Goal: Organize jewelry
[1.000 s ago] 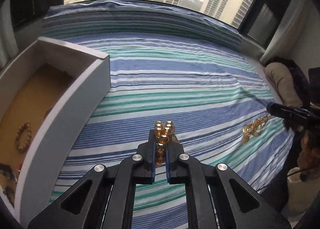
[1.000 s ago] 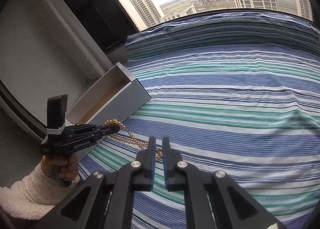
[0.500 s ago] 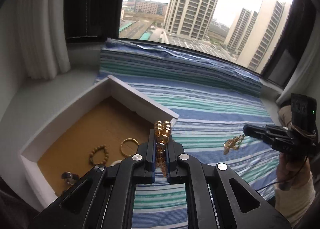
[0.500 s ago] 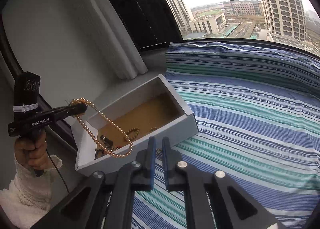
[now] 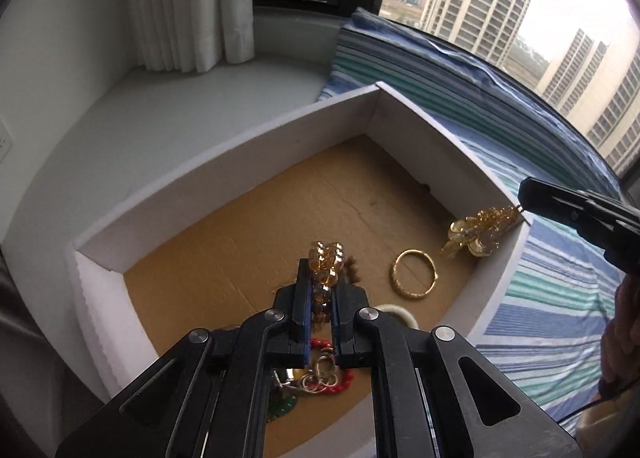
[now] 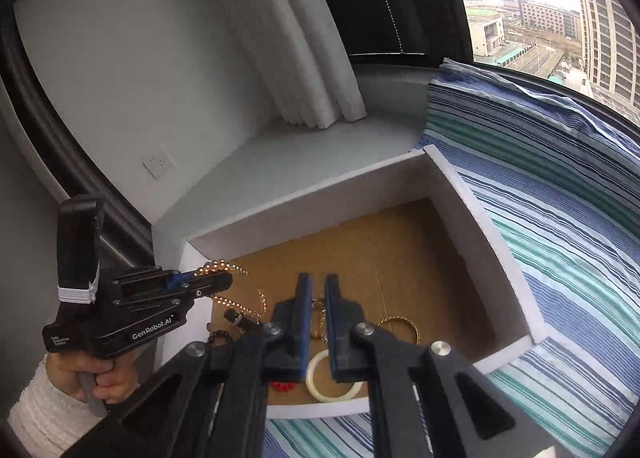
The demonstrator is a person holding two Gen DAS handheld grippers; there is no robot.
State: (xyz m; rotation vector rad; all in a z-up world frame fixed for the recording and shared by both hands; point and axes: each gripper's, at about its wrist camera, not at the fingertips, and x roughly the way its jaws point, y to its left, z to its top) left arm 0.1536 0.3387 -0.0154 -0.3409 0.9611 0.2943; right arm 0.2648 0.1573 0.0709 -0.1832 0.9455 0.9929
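Note:
A white foam box (image 5: 224, 174) with a brown cardboard floor lies under both grippers. My left gripper (image 5: 320, 270) is shut on a strand of amber beads (image 5: 325, 256), held over the box's near middle. In the right wrist view that same left gripper (image 6: 226, 281) trails the beaded strand (image 6: 236, 303) down into the box's left side. My right gripper (image 6: 316, 282) is shut on a thin gold chain (image 6: 319, 312). From the left wrist view, the right gripper (image 5: 524, 200) dangles a gold cluster (image 5: 476, 232) just inside the box's right wall.
In the box lie a gold bangle (image 5: 414, 274), a white ring (image 6: 330, 380), red beads (image 5: 340, 380) and small metal pieces. Striped bedding (image 6: 560, 218) spreads to the right. A white sill, a curtain (image 5: 180, 2) and a window sit behind. A person's hand (image 6: 92, 374) grips the left handle.
Both grippers have swung left from over the striped bedding to over the open box, carrying the amber beads and the gold chain. Both stayed shut.

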